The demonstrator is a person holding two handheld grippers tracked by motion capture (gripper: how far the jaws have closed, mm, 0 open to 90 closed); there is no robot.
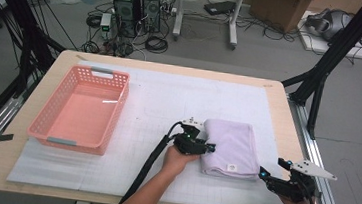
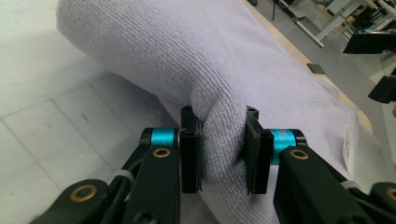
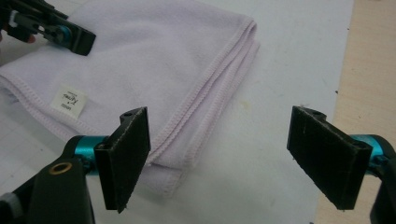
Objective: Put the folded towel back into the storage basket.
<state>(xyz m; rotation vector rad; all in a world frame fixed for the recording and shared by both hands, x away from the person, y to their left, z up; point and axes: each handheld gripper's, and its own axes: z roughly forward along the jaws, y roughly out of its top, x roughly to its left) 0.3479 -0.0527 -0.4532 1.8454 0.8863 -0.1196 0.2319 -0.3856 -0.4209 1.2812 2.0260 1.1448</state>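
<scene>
High overview, two close views sharing towel [image 1: 230, 148]

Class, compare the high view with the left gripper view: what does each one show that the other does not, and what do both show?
High view alone: the pink basket at the table's left, the whole table, the computer towers on the floor, and the right tool near the towel's corner.

Left gripper view alone: the left tool's pads pinching a raised fold of the cloth, and its looped weave up close.

Both: the folded lilac towel with its small white label, the left tool at its edge, and the white gridded mat.
</scene>
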